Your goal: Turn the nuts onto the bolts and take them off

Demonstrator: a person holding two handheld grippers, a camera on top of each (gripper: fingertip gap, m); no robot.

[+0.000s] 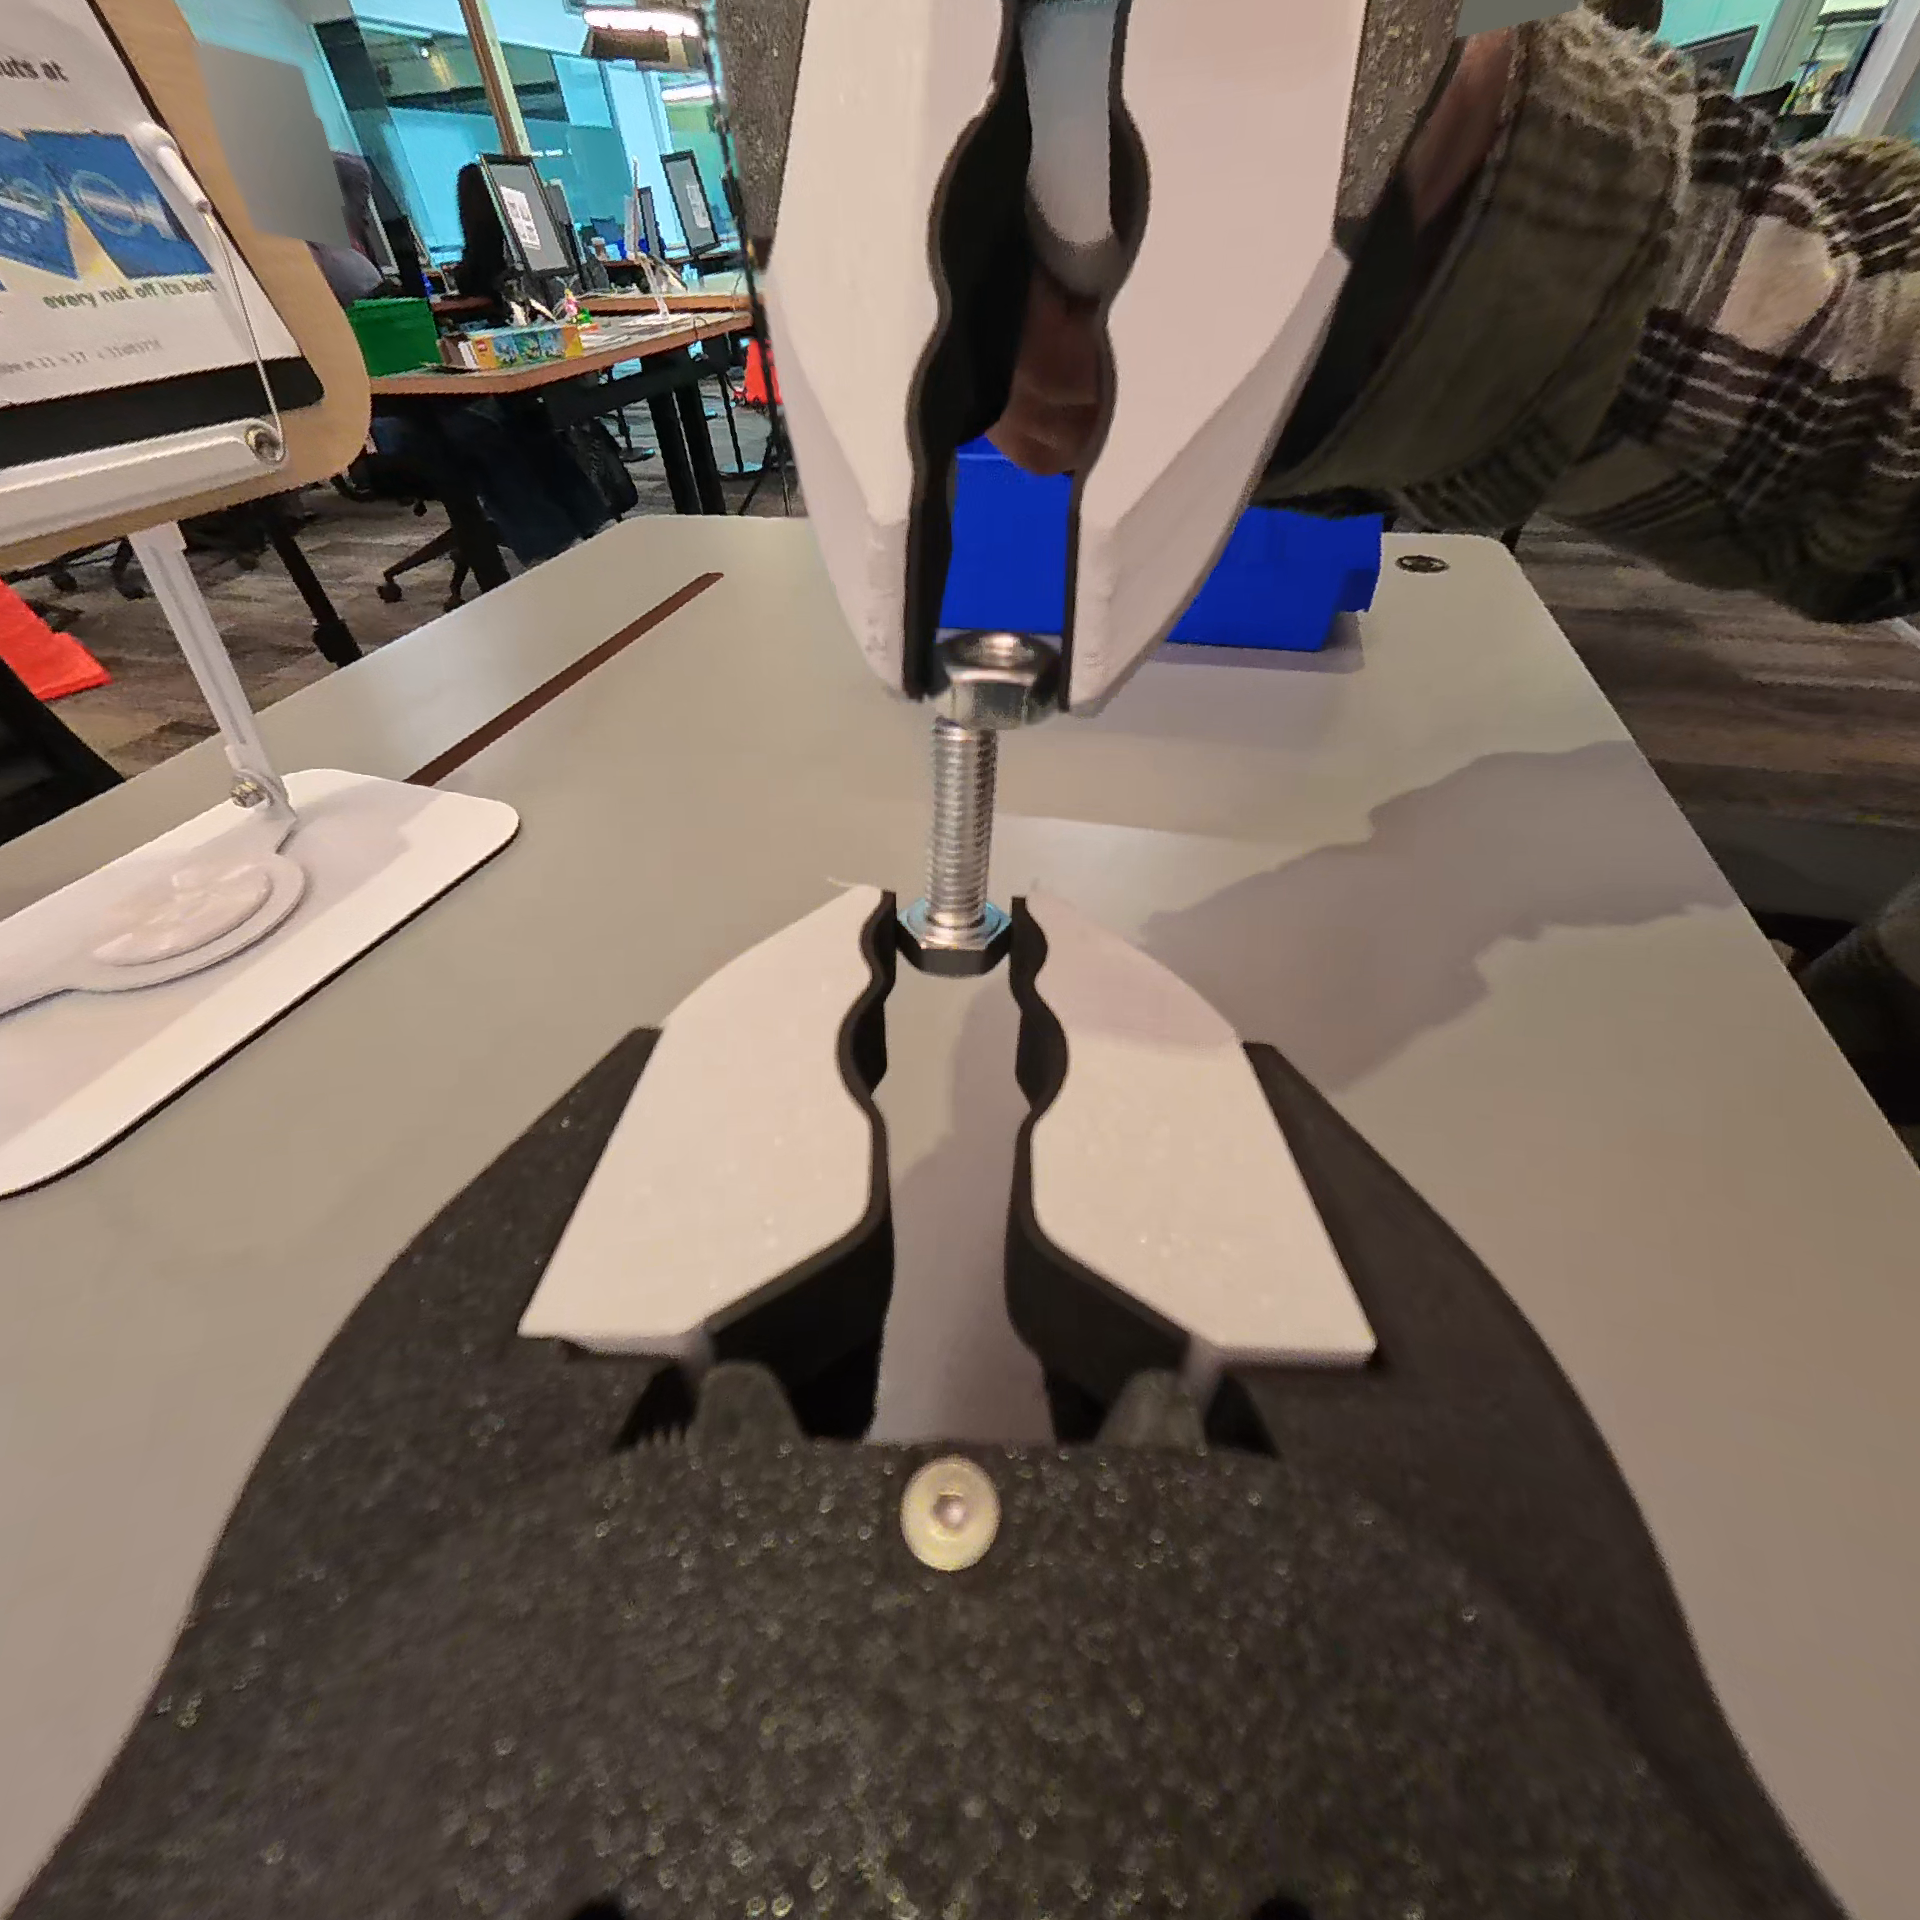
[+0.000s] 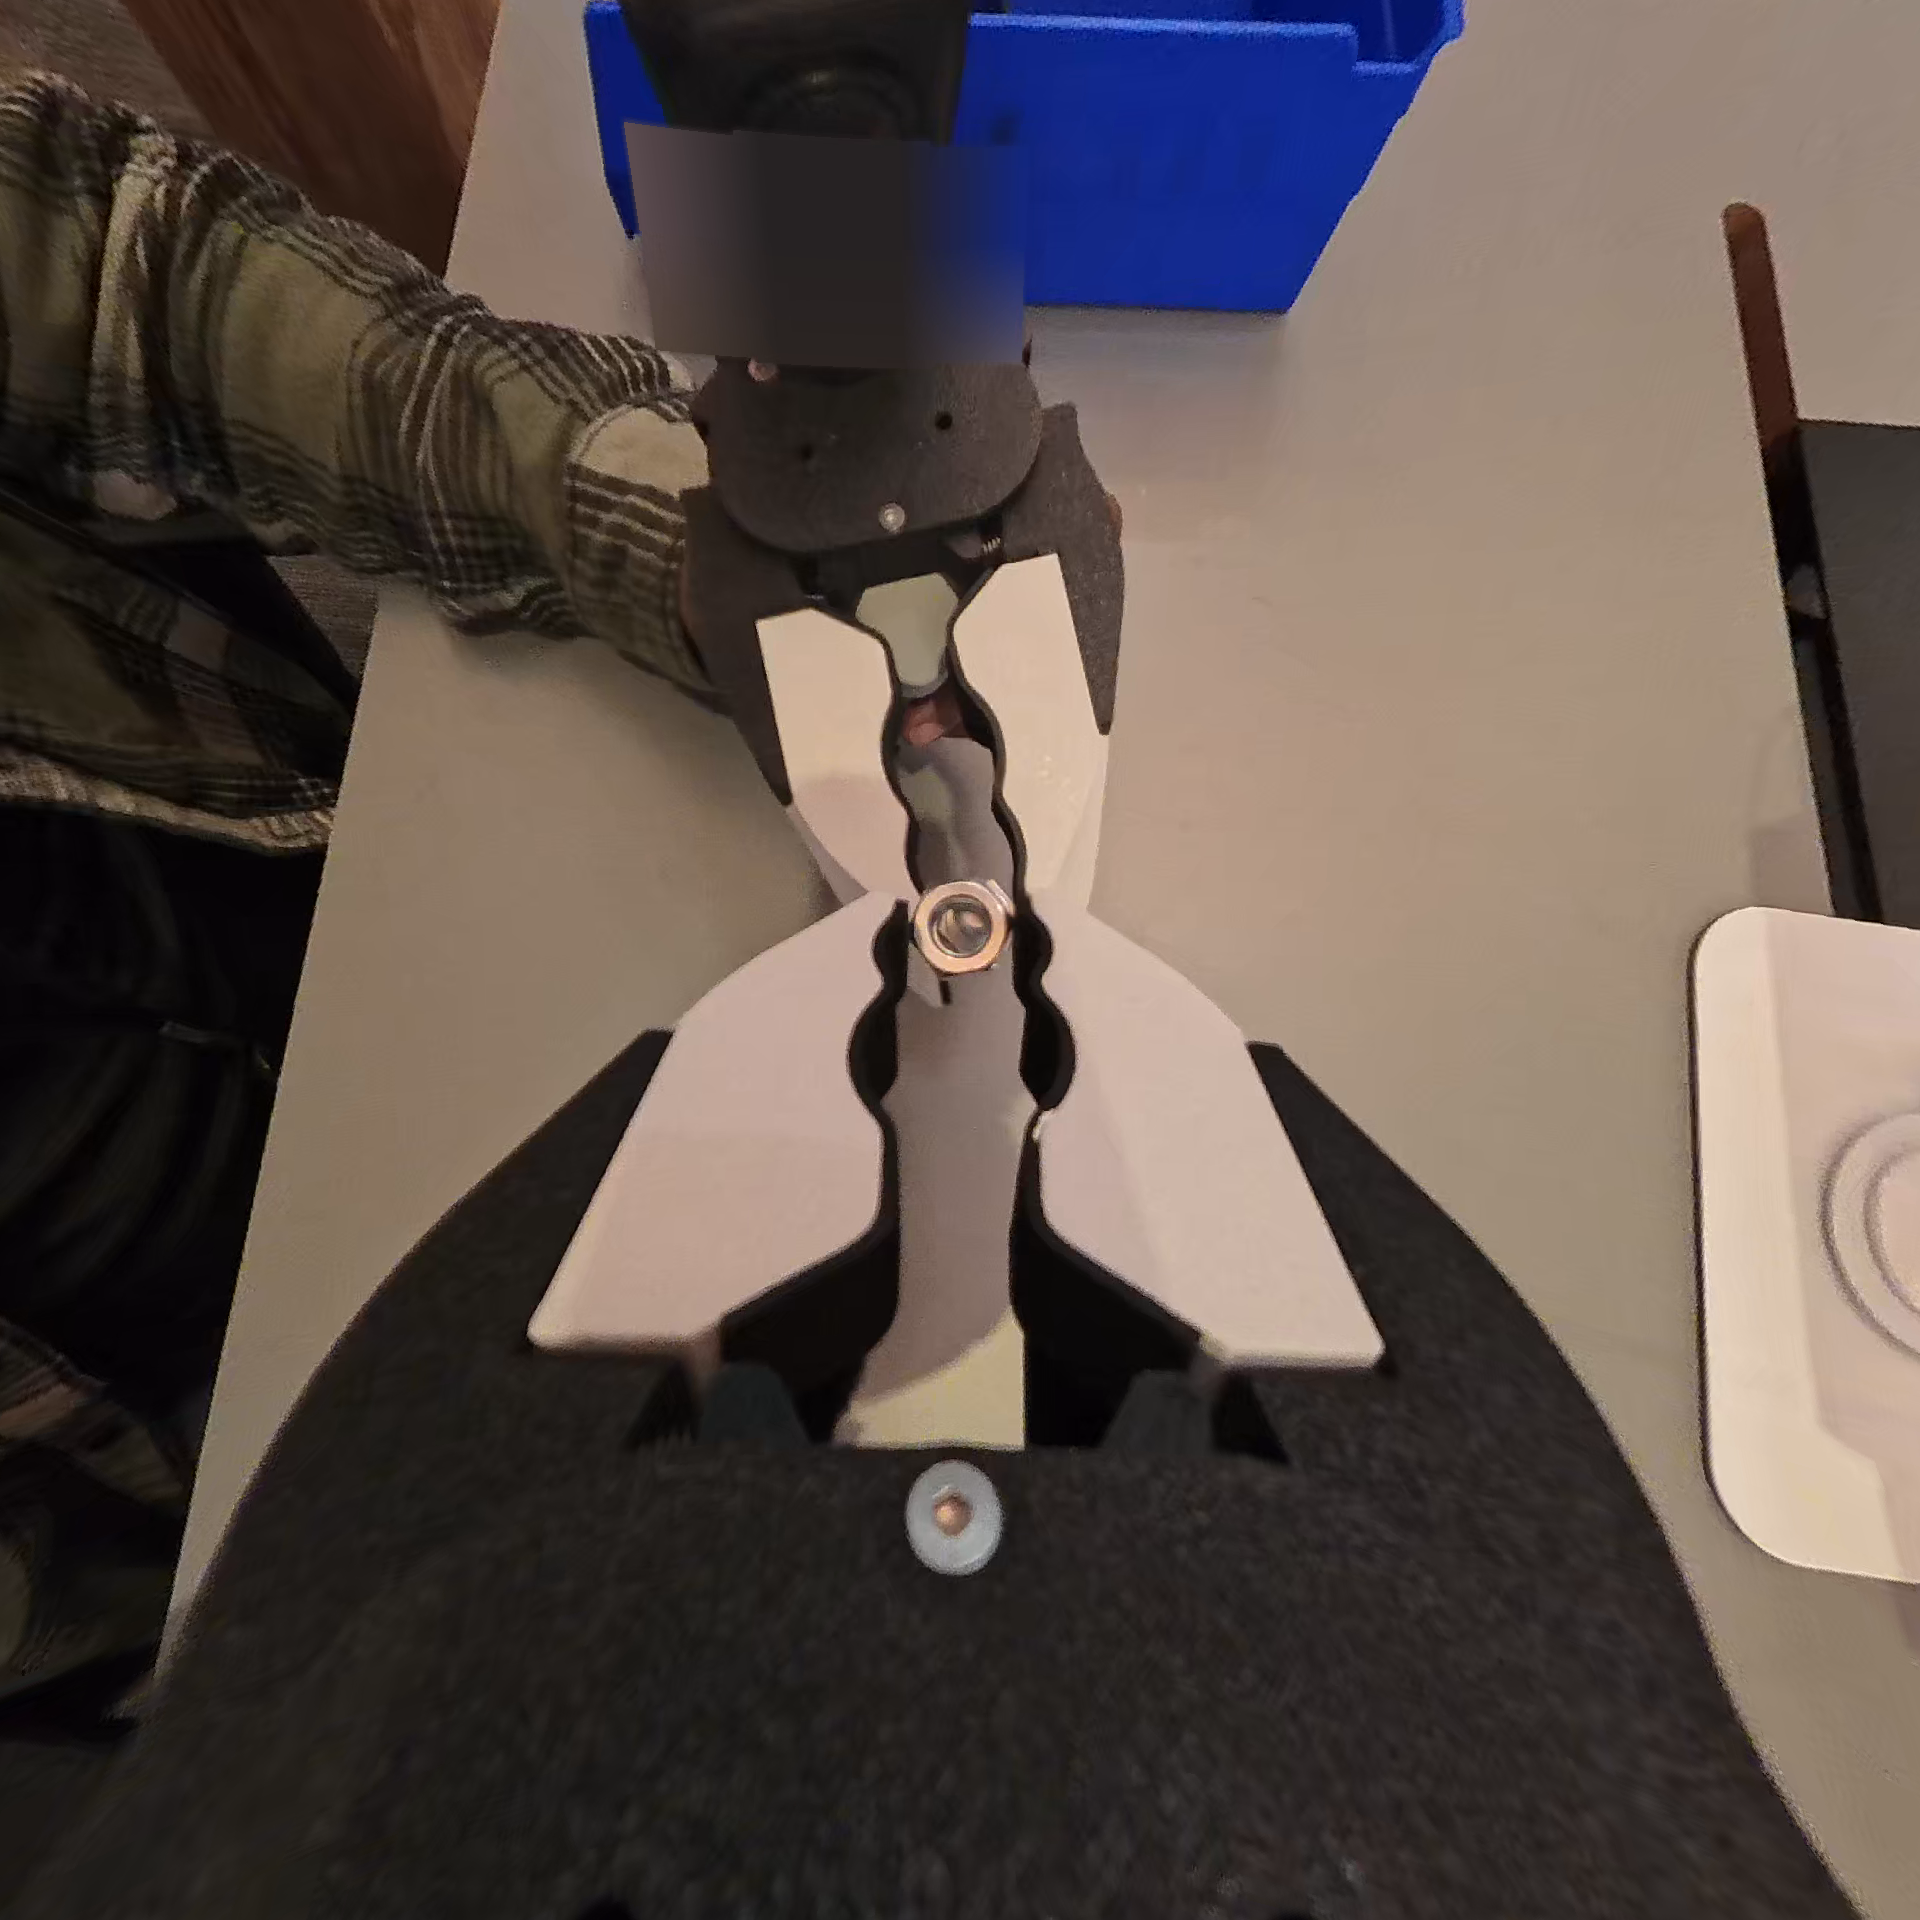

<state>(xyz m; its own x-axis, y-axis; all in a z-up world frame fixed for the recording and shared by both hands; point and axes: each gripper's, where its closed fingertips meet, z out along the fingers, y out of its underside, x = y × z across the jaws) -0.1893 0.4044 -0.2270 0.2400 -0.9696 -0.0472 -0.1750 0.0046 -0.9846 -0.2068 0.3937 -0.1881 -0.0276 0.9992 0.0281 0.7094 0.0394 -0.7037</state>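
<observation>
A silver bolt (image 1: pixel 961 821) stands upright above the grey table (image 1: pixel 1403 1091). My left gripper (image 1: pixel 951 920) is shut on its hex head (image 1: pixel 951 948) at the bottom. My right gripper (image 1: pixel 992 691) comes down from above and is shut on a silver nut (image 1: pixel 987 675) at the top end of the thread. In the right wrist view I look straight down on the nut (image 2: pixel 956 928), held between my right gripper's (image 2: pixel 956 935) tips. The left gripper's fingers (image 2: pixel 821 748) reach in below it. The shaft is hidden there.
A blue bin (image 1: pixel 1278 582) stands at the back of the table and also shows in the right wrist view (image 2: pixel 1143 156). A white stand base (image 1: pixel 260 883) with a sheet holder is to the left. Plaid sleeves (image 2: pixel 312 416) hold both grippers. Some 4 centimetres of space lies between my two pairs of fingers.
</observation>
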